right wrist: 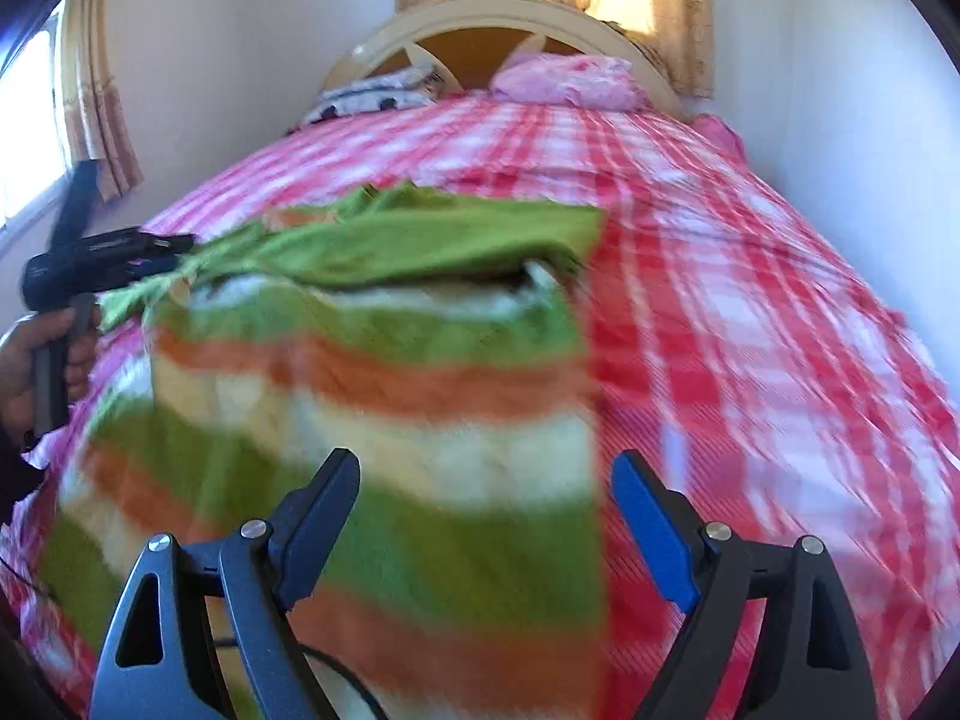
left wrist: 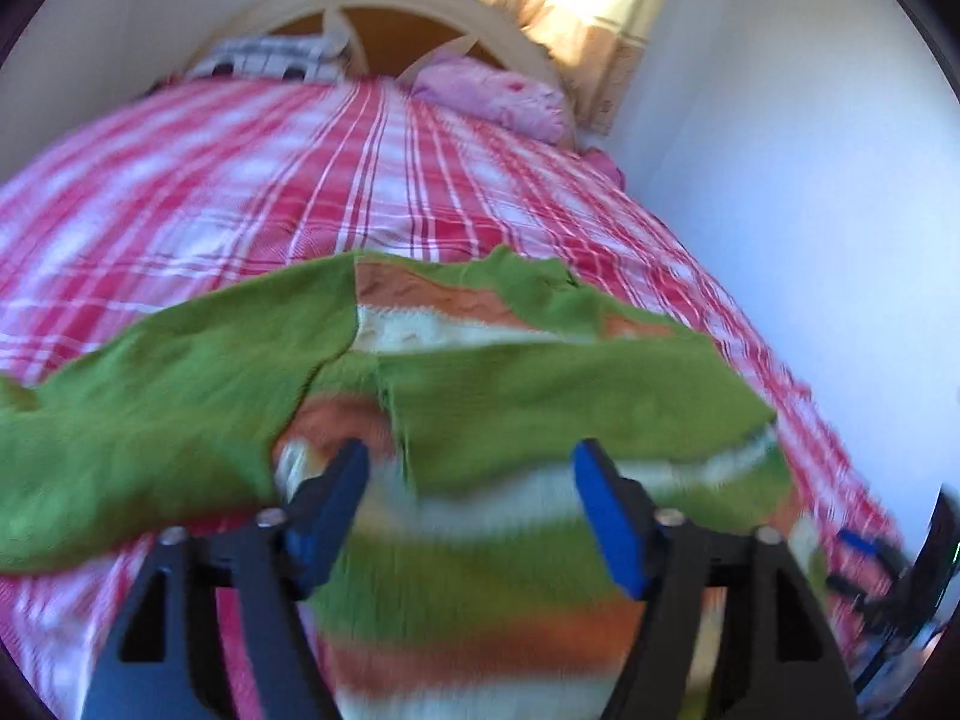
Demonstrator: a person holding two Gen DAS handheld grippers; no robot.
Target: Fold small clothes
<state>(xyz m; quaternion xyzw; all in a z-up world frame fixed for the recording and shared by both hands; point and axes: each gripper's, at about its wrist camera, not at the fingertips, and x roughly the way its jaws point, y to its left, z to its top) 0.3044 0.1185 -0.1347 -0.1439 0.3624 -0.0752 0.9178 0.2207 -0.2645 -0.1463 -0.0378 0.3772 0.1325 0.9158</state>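
Left wrist view: striped sweater (left wrist: 480, 540) lay flat on the bed (left wrist: 240, 180), sleeves folded in; left hand-held gripper (left wrist: 471, 516) and right hand-held gripper (right wrist: 486, 528) both stood open, empty. Next probably: grab hem, fold toward collar.

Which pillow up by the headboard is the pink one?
The pink pillow sits on the right side by the headboard, under the sunny curtain. The other pillow, on the left, is white with dark markings.
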